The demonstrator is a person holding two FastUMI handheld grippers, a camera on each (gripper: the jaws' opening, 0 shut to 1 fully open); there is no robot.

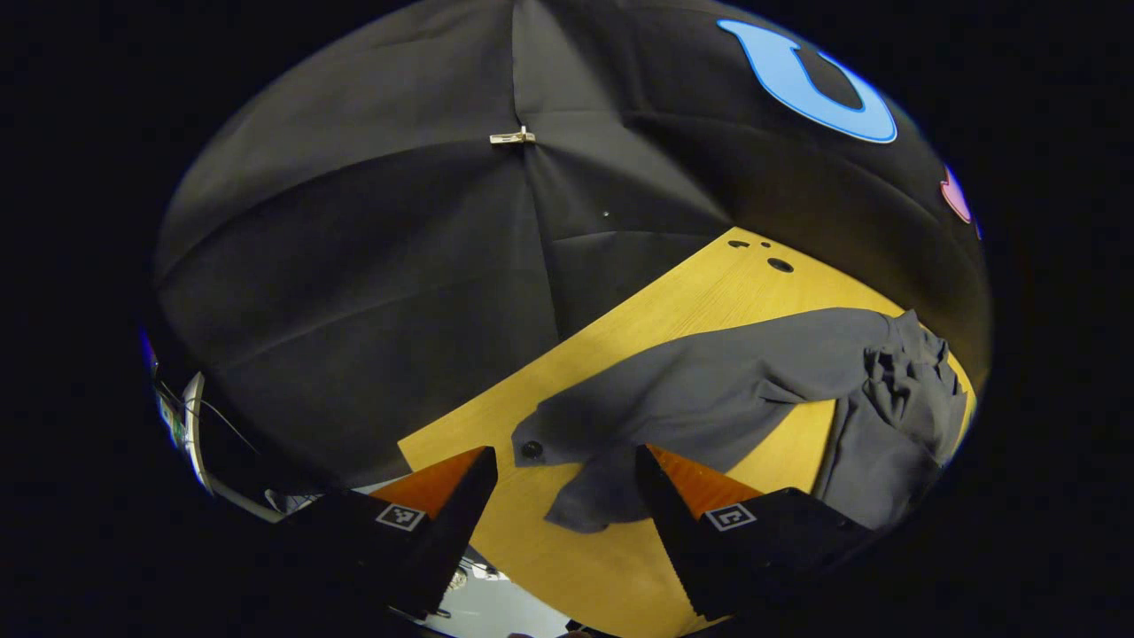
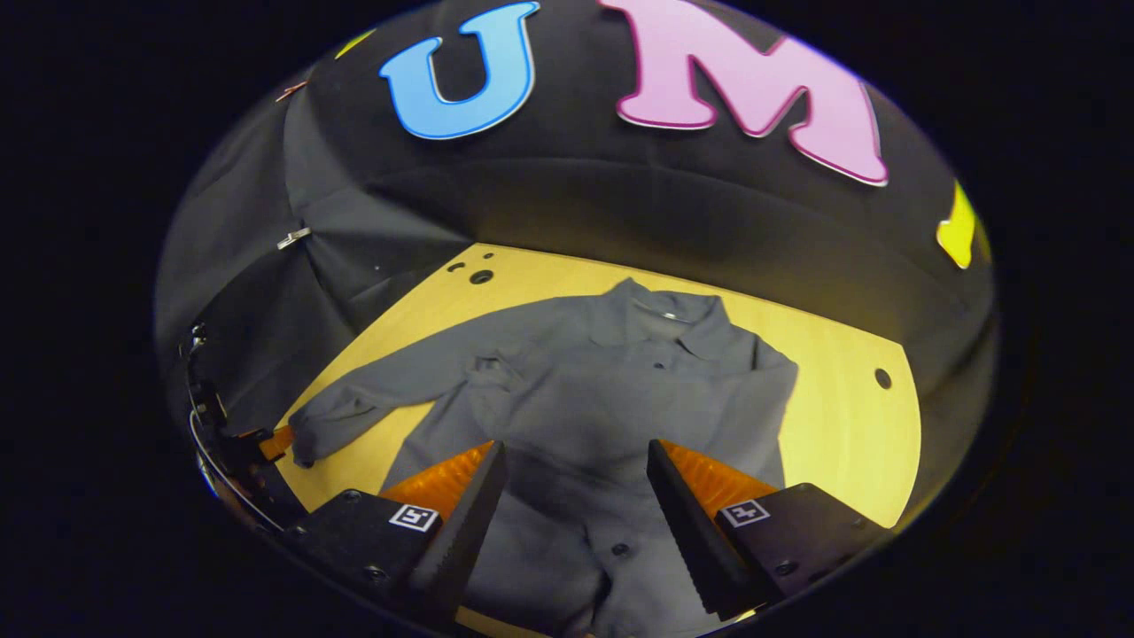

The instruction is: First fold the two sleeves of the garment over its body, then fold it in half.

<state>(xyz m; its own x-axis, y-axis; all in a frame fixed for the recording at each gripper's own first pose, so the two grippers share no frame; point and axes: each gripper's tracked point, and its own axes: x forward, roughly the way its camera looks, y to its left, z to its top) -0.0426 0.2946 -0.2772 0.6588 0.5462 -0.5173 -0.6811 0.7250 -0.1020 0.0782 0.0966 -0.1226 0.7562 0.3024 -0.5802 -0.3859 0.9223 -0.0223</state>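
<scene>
A grey button-up shirt (image 2: pixel 611 399) lies face up on the yellow wooden table (image 2: pixel 850 443), collar (image 2: pixel 660 310) at the far side. One sleeve (image 2: pixel 390 390) stretches out to the left, ending in a cuff (image 2: pixel 310 430). On the right side the cloth lies drawn in against the body (image 2: pixel 766 390). My right gripper (image 2: pixel 576 509) hangs open above the shirt's lower front. My left gripper (image 1: pixel 567 496) is open at the table's corner, the buttoned cuff (image 1: pixel 536 443) just ahead of its fingers; it also appears as the left gripper (image 2: pixel 266 447) beside the cuff. Bunched cloth (image 1: pixel 912 381) marks the shirt's body.
The table has small round holes (image 2: pixel 478 276) near its far corner and one hole (image 2: pixel 881 378) at the right. The table's near corner (image 1: pixel 403 443) drops off to the floor beside the left fingers. A metal clip (image 1: pixel 512 137) pins the black wall cloth.
</scene>
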